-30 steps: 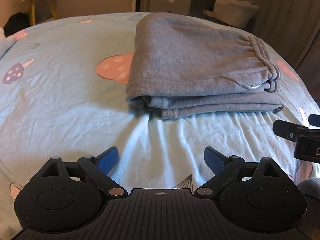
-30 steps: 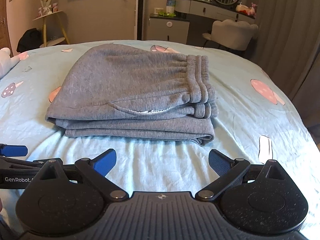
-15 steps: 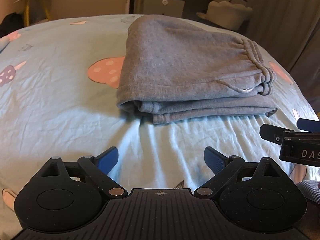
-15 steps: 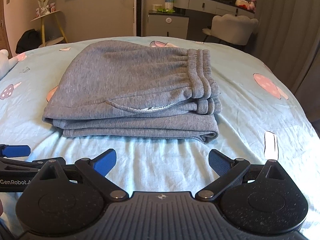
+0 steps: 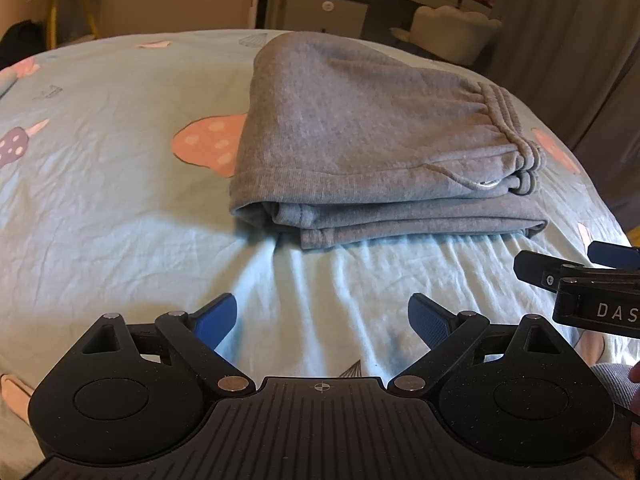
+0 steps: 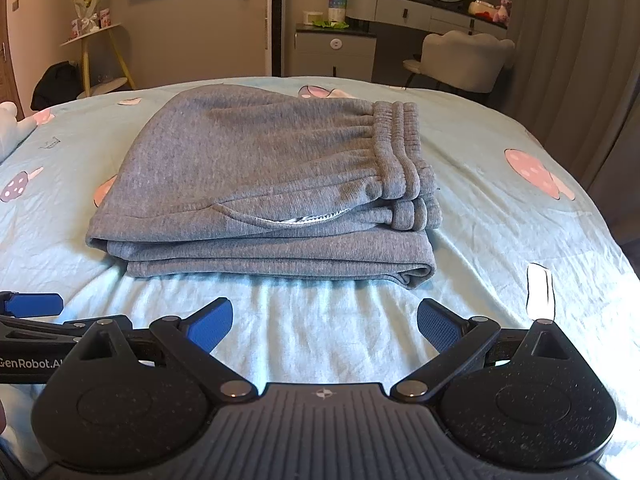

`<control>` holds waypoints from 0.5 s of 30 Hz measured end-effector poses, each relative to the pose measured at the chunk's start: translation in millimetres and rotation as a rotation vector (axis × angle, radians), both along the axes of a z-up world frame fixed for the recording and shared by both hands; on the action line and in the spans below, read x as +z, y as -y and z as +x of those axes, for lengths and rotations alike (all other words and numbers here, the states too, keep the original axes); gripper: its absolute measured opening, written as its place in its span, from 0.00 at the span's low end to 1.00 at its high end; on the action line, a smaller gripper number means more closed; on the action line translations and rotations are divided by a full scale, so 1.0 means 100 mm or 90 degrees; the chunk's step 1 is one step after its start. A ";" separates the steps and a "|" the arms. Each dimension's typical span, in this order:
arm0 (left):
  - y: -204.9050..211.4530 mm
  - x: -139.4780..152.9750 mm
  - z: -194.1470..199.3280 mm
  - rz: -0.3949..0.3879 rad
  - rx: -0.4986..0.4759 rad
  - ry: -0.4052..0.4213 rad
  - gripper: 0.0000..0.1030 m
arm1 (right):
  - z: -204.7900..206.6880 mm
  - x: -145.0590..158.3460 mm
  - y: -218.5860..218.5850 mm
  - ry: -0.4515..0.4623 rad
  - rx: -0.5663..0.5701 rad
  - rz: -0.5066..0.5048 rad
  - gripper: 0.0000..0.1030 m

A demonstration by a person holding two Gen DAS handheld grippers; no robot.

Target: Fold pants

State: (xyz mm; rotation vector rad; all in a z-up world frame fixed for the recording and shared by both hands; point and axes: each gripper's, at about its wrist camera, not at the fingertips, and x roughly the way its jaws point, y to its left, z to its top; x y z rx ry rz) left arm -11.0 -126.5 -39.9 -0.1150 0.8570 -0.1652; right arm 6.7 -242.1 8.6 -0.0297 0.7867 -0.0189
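Note:
Grey sweatpants [image 5: 372, 148] lie folded in a compact stack on the light blue bed sheet, waistband to the right; they also show in the right wrist view [image 6: 272, 184]. My left gripper [image 5: 322, 320] is open and empty, hovering over the sheet in front of the stack's near left corner. My right gripper [image 6: 325, 322] is open and empty, in front of the stack's near edge. Neither touches the pants. The right gripper's side shows at the right of the left wrist view [image 5: 580, 284]. The left gripper's side shows at the left of the right wrist view [image 6: 32, 320].
The bed sheet [image 5: 100, 200] has mushroom and ice-cream prints and wrinkles near the stack. Beyond the bed stand a dresser [image 6: 400, 12], a padded chair [image 6: 464, 60] and a yellow side table [image 6: 96, 40]. Curtains hang at the right.
Both grippers have drawn back slightly and shifted; the pants stack sits a little further left in the left wrist view. The pants have not moved. Both grippers stay open.

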 end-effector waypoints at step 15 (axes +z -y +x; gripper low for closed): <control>-0.01 0.00 0.00 -0.006 0.000 0.000 0.93 | 0.00 0.00 0.01 -0.001 -0.003 0.003 0.96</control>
